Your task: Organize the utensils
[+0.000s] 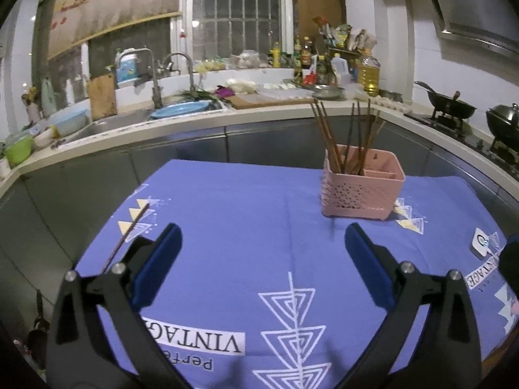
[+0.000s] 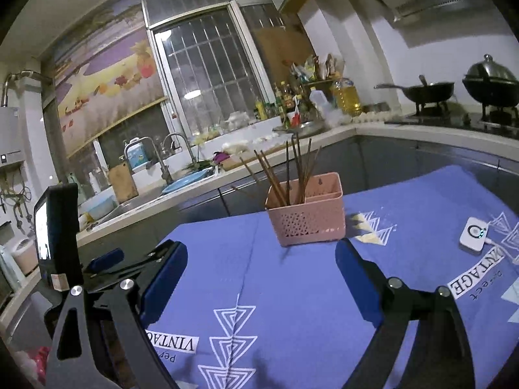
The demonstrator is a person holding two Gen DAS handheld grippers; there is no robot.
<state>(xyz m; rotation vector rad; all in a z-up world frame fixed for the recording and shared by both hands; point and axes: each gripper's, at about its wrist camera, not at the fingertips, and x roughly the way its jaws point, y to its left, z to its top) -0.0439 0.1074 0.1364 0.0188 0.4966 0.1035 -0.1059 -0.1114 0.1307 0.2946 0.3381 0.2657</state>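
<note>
A pink slotted utensil basket [image 1: 361,191] [image 2: 306,212] stands on the blue printed tablecloth [image 1: 259,227] [image 2: 292,285], with several brown chopsticks [image 1: 343,139] [image 2: 292,175] upright in its left compartment. One loose chopstick [image 1: 128,235] lies on the cloth's left side, just left of my left gripper's left finger. My left gripper [image 1: 262,238] hovers low over the cloth, jaws wide open and empty, short of the basket. My right gripper [image 2: 261,254] is open and empty too, just in front of the basket. The left gripper's body [image 2: 107,265] shows at the left of the right wrist view.
A small white device [image 1: 481,243] [image 2: 473,235] with a cable lies on the cloth's right side. Behind the table runs a counter with a sink [image 1: 129,120], a blue basin [image 1: 181,110], bottles [image 2: 347,97] and two woks [image 2: 428,92] on the stove.
</note>
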